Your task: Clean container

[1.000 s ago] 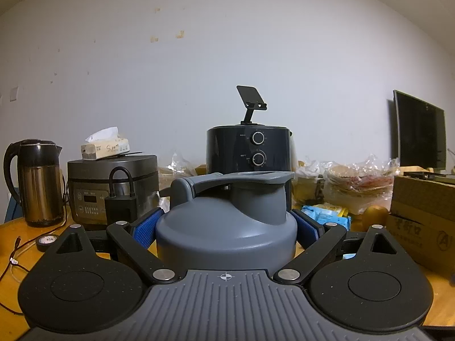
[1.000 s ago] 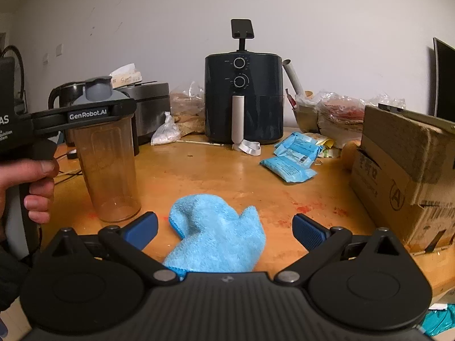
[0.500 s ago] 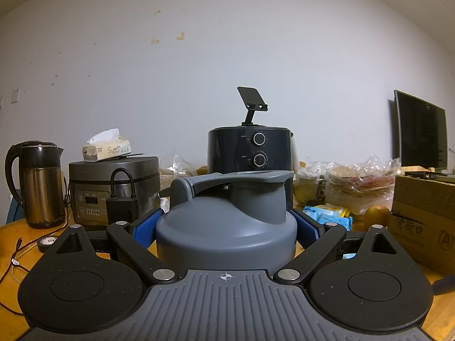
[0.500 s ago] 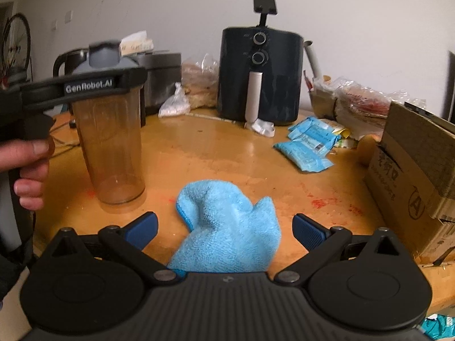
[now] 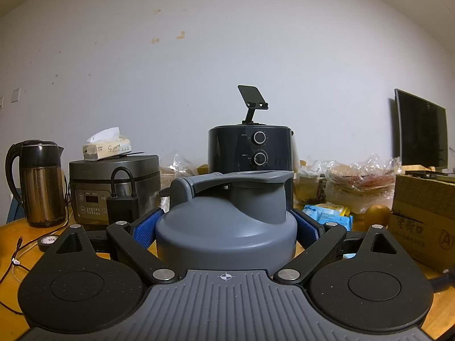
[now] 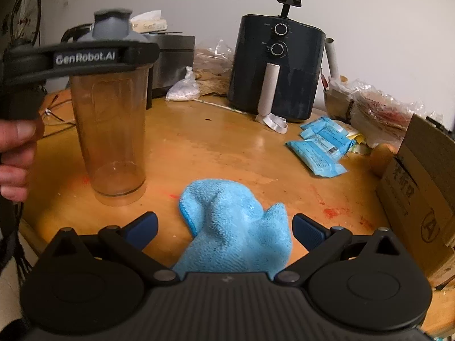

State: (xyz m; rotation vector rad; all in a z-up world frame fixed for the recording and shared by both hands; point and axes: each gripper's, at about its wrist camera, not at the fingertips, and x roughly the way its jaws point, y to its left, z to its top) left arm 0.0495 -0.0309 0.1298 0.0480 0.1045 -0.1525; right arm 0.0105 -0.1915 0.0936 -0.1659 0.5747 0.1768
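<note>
Container (image 6: 109,130), clear tapered plastic, domed grey lid (image 5: 227,227) clamped by left hand-held gripper (image 5: 226,227); right hand-held gripper (image 6: 224,224) spread wide.

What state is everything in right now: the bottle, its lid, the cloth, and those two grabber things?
Bottle: upright on the table, looks empty.
Lid: on the bottle, flip cap shut.
Left gripper: jaws shut on the lid.
Right gripper: jaws open, around the cloth.
Cloth: crumpled on the table, not gripped.
</note>
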